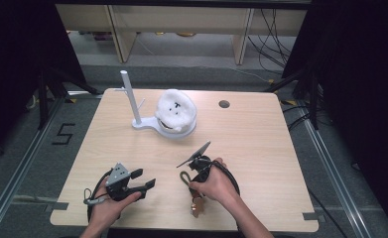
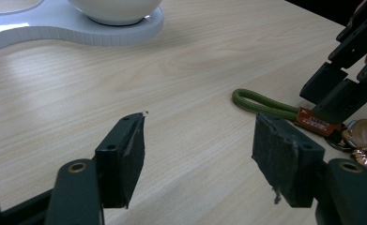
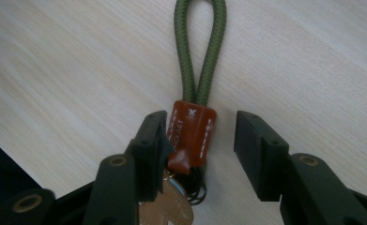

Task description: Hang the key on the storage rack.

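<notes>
A keychain lies on the wooden table [image 1: 261,144] in front of the person: an olive-green cord loop [image 3: 185,56], a brown leather tab [image 3: 190,131], dark rings and a brown charm [image 1: 197,207]. My right gripper [image 3: 200,145] points down at it, open, one jaw on each side of the tab; a gap shows at the right-hand jaw. In the high view the right gripper [image 1: 191,178] sits over the cord loop [image 1: 183,176]. My left gripper [image 1: 144,178] rests to the left, open and with nothing between its jaws. From the left gripper [image 2: 197,150] the cord loop [image 2: 261,103] lies ahead to the right.
A white stand [image 1: 137,106] with an upright pole stands at the back of the table. A bowl [image 1: 181,130] on its base holds a white fluffy toy [image 1: 174,106]. A round cable hole [image 1: 224,104] is at the back right. Dark floor and shelving surround the table.
</notes>
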